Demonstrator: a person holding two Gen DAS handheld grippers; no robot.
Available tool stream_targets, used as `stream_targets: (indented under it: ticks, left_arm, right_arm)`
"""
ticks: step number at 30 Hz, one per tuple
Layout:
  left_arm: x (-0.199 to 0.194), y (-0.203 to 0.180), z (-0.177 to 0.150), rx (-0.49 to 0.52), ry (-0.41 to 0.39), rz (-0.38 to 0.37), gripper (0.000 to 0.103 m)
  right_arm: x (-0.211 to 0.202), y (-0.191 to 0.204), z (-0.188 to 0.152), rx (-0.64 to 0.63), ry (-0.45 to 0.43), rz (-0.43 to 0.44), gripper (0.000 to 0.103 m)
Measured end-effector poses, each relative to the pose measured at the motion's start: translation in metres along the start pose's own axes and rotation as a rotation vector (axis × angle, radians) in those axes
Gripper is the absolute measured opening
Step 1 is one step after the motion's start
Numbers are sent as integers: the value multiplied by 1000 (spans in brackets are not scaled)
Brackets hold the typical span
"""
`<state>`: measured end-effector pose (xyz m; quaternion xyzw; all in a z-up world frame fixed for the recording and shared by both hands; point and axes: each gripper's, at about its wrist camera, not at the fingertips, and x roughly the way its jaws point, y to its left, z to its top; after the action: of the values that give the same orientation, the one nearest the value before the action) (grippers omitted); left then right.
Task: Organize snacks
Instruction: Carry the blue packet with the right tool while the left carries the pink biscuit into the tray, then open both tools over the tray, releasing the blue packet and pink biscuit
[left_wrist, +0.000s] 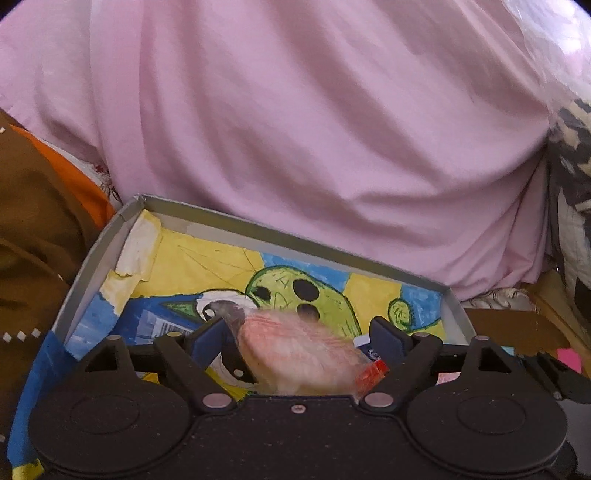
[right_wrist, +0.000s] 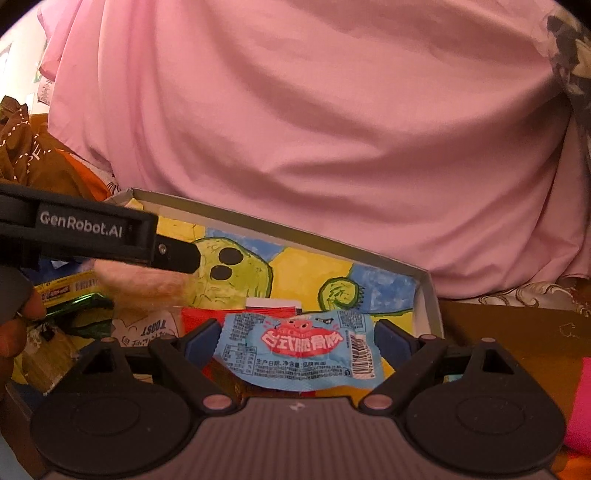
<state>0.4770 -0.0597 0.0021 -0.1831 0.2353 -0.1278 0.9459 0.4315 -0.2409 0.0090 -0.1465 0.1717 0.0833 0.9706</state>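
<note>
Left tongs (left_wrist: 299, 336) sit wide apart over my box (left_wrist: 92, 258), a shallow grey one with a painted sheet lining the bottom: green blob with black dots on yellow and blue. A blurry pink snack in clear wrap (left_wrist: 295, 354) lies between the fingers, near the left one; I can't tell if either pad touches it, nothing is clamped. Red wrapper end sticks out at its right. Small white-and-blue packet (left_wrist: 367, 349) peeks by the right finger. Pink cloth (left_wrist: 314, 129) fills everything behind the box.

Right view: my right tongs (right_wrist: 295, 339) are also spread wide, gripping nothing. A blue packet (right_wrist: 295, 350) with a red logo and barcode lies flat between the fingers in the box (right_wrist: 424, 295), clear of both. Red wrapper (right_wrist: 199, 317) under its left edge. My left tongs (right_wrist: 110, 236) reach in from the left, the pink snack (right_wrist: 144, 280) blurred just below them. Green-and-yellow packs (right_wrist: 70, 291) and a "TOAST" wrapper (right_wrist: 147, 328) pile at the left. My hand (right_wrist: 22, 317) shows at the left edge.
</note>
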Motion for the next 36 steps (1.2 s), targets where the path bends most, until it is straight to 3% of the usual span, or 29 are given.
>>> stream_targets:
  ticks: [3, 9, 11, 19, 28, 36]
  left_arm:
    - [-9, -2, 4, 1, -28, -4, 94]
    - [-35, -10, 15, 36, -72, -11, 95]
    - [-46, -11, 19, 45, -87, -7, 102]
    - [-105, -12, 25, 90, -128, -7, 102]
    - [-175, -5, 8, 137, -138, 57, 102]
    - [-234, 11, -28, 242, -87, 122, 102]
  right_arm:
    - [-7, 3, 1, -18, -26, -19, 96]
    - [-26, -2, 10, 21, -74, -29, 101]
    - [-36, -4, 14, 42, -96, -30, 103]
    - [-86, -3, 21, 88, -177, -24, 103]
    - [-151, 5, 17, 136, -227, -5, 103]
    - [-202, 19, 7, 103, -262, 21, 103]
